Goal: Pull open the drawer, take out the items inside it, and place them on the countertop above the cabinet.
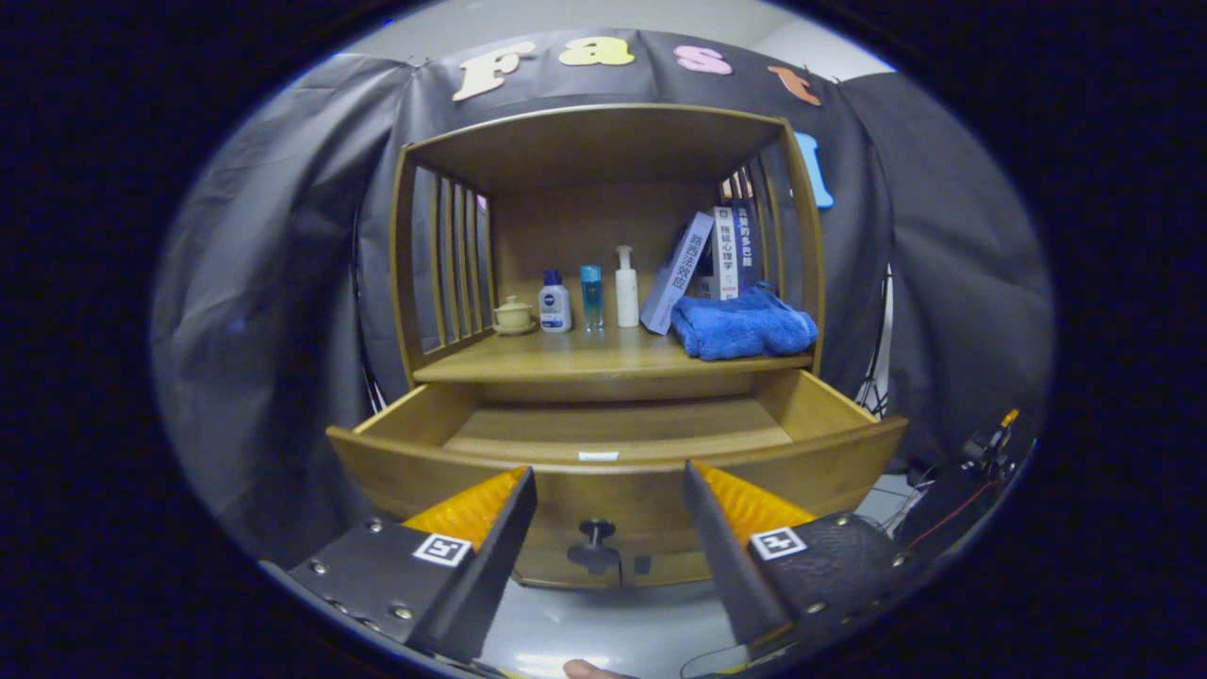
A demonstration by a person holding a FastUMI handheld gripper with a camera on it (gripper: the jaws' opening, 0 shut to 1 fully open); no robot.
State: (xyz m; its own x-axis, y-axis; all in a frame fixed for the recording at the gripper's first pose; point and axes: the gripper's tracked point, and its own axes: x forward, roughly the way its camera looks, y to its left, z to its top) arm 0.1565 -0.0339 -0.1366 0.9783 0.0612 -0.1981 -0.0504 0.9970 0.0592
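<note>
In the gripper view, the gripper (610, 483) is spread wide and holds nothing; its fingers flank the drawer knob (594, 536) without touching it. The drawer (613, 471) stands pulled out of the cabinet (603, 141), and the visible part of its floor looks bare, though the front wall hides the near strip. A blue towel (742, 323) lies at the right edge of the countertop (603, 363), with books (717, 255) behind it. Three bottles (589, 297) and a small lidded cup (513, 314) stand toward the back left.

The risk, as I judge it, is reaching into the hidden near strip blind: a finger could clip the drawer front, or nudge the drawer back in.
</note>
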